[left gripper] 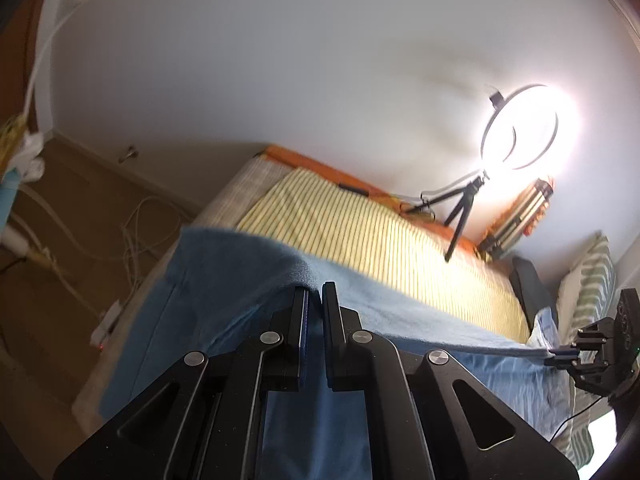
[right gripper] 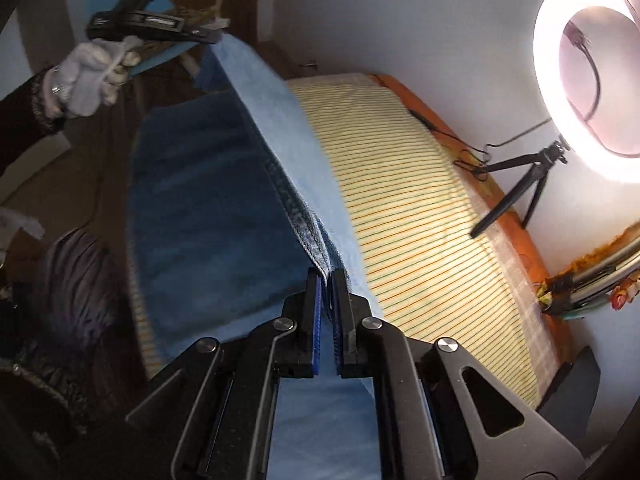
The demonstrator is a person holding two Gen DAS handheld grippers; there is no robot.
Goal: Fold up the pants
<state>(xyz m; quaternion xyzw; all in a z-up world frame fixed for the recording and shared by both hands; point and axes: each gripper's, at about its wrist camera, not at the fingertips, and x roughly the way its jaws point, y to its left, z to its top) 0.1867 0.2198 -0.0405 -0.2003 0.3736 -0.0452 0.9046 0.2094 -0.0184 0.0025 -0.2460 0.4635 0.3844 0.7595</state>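
Both the left gripper (left gripper: 315, 290) and right gripper (right gripper: 327, 276) are clamped tight on one edge of the blue pants (right gripper: 208, 200), stretching it taut above the striped bed (right gripper: 420, 220), seemingly to carry a fold across.

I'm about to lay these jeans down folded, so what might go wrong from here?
1. The right gripper pinches only the hem edge of the jeans; it may slip out.
2. The left gripper holds a thin fold, so the stretched span may sag unevenly.
3. The ring light tripod stands on the bed; swinging cloth might topple it.
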